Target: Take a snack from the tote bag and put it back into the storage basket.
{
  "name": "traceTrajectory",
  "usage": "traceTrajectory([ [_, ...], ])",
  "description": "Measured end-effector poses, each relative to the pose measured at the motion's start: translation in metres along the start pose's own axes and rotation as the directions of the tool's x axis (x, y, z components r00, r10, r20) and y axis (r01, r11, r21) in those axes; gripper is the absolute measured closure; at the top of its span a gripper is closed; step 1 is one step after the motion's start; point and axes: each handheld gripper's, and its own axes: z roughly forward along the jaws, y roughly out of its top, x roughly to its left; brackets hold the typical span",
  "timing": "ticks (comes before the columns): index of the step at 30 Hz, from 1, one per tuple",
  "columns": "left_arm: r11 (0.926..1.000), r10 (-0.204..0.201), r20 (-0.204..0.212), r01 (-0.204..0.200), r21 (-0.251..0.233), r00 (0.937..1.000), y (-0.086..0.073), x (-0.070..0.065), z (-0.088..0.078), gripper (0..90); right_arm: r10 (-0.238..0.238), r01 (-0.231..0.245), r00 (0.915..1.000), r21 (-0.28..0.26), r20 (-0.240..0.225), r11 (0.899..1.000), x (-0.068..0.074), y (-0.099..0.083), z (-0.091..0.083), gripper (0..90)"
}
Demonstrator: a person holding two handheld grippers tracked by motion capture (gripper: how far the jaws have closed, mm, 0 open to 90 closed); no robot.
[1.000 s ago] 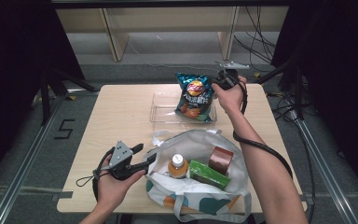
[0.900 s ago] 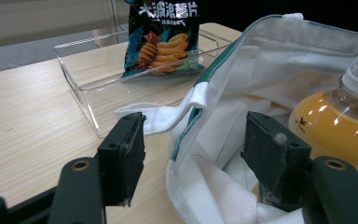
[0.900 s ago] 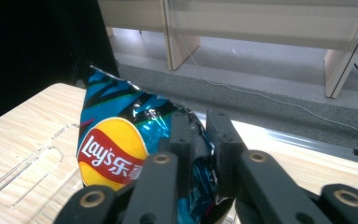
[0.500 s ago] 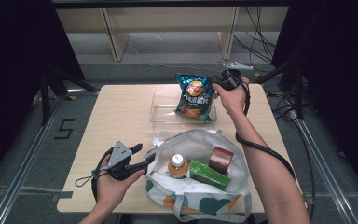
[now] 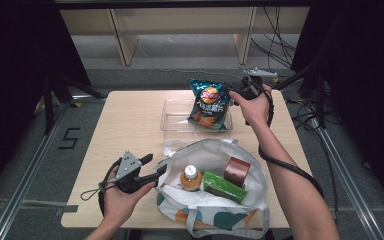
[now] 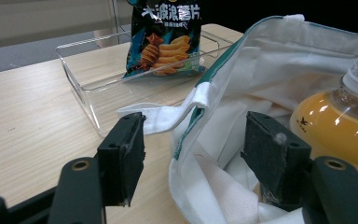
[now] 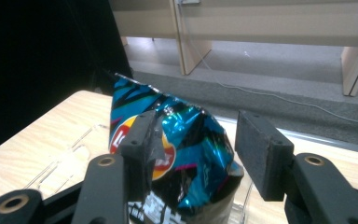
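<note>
A blue chip bag (image 5: 209, 102) (image 7: 186, 140) stands upright in a clear plastic tray (image 5: 175, 117) at the far middle of the table. My right gripper (image 5: 237, 91) (image 7: 193, 126) is at the bag's top right edge. Its jaws have just been opening and are now open, with the bag's crinkled top between them and the right pad clear of it. At the near left, my left gripper (image 5: 156, 164) (image 6: 196, 135) is open wide, straddling the left rim of a white tote bag (image 5: 220, 150) (image 6: 270, 60).
The tote holds an orange-juice bottle (image 5: 191, 177) (image 6: 340, 116), a green box (image 5: 222, 186) and a brown box (image 5: 236, 171). A cable trails from the right gripper along the forearm. Bare tabletop (image 5: 125, 125) lies left of the tray.
The right hand has eased slightly to the right at the chip bag's top. The bag stays standing in the tray. The left hand has not moved.
</note>
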Motion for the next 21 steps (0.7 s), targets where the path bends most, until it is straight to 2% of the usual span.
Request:
traceTrajectory([
  [1,0.9999,-0.014,0.002,0.014,-0.005,0.9999,0.000,-0.001,0.000,37.8,0.015,-0.015,0.9999,0.003,0.003,1.000,0.001,0.000,-0.002,49.8],
  [2,1.0000,-0.004,-0.001,0.004,-0.002,1.0000,0.000,0.000,0.000,37.8,0.012,-0.012,0.9999,0.011,0.000,1.000,0.001,-0.001,-0.005,49.7],
  [4,0.9999,-0.009,0.002,0.009,-0.005,1.0000,0.000,-0.001,0.000,37.8,0.028,-0.028,0.9996,0.020,-0.007,0.999,0.002,-0.002,-0.009,49.5],
  [5,1.0000,-0.004,0.004,0.004,-0.007,1.0000,0.001,-0.001,0.000,37.8,0.013,-0.013,0.9999,0.014,-0.010,1.000,0.001,-0.003,-0.011,49.4],
  [6,1.0000,-0.002,0.005,0.002,-0.006,1.0000,0.001,-0.001,0.000,37.8,0.024,-0.023,0.9996,0.028,-0.016,0.999,0.002,-0.004,-0.014,49.3],
  [8,1.0000,0.007,-0.001,-0.007,-0.001,1.0000,0.001,-0.002,0.000,37.8,0.012,-0.012,0.9997,0.023,-0.023,1.000,0.002,-0.006,-0.018,49.2],
  [9,1.0000,0.001,0.002,-0.001,-0.004,1.0000,0.001,-0.003,0.000,37.8,0.023,-0.022,0.9991,0.035,-0.034,0.999,0.003,-0.007,-0.022,49.2],
  [11,0.9999,-0.006,0.005,0.006,-0.008,1.0000,0.001,-0.004,0.001,37.8,0.009,-0.008,0.9991,0.038,-0.041,0.999,0.003,-0.009,-0.027,49.1],
  [12,1.0000,0.006,-0.002,-0.006,0.000,1.0000,0.001,-0.004,0.000,37.8,0.020,-0.018,0.9985,0.050,-0.050,0.999,0.004,-0.010,-0.031,49.0],
  [14,1.0000,0.008,0.001,-0.008,-0.002,1.0000,0.001,-0.003,0.000,37.8,0.000,0.004,0.9977,0.058,-0.068,0.998,0.003,-0.014,-0.035,47.9],
  [15,0.9999,-0.008,0.006,0.008,-0.007,0.9999,0.001,-0.004,0.000,37.8,0.025,-0.020,0.9971,0.065,-0.072,0.998,0.006,-0.015,-0.038,47.5],
  [17,1.0000,-0.004,0.002,0.004,-0.009,1.0000,0.001,-0.003,0.000,37.8,0.014,-0.009,0.9967,0.063,-0.080,0.998,0.006,-0.018,-0.042,47.2],
  [18,0.9997,0.024,0.000,-0.024,-0.007,0.9997,0.002,-0.002,0.000,37.8,0.014,-0.009,0.9963,0.069,-0.085,0.998,0.007,-0.019,-0.045,47.0],
  [21,0.9999,0.015,-0.001,-0.015,-0.006,0.9999,0.002,-0.003,0.000,37.8,0.009,-0.003,0.9958,0.066,-0.091,0.998,0.008,-0.021,-0.055,47.0],
])
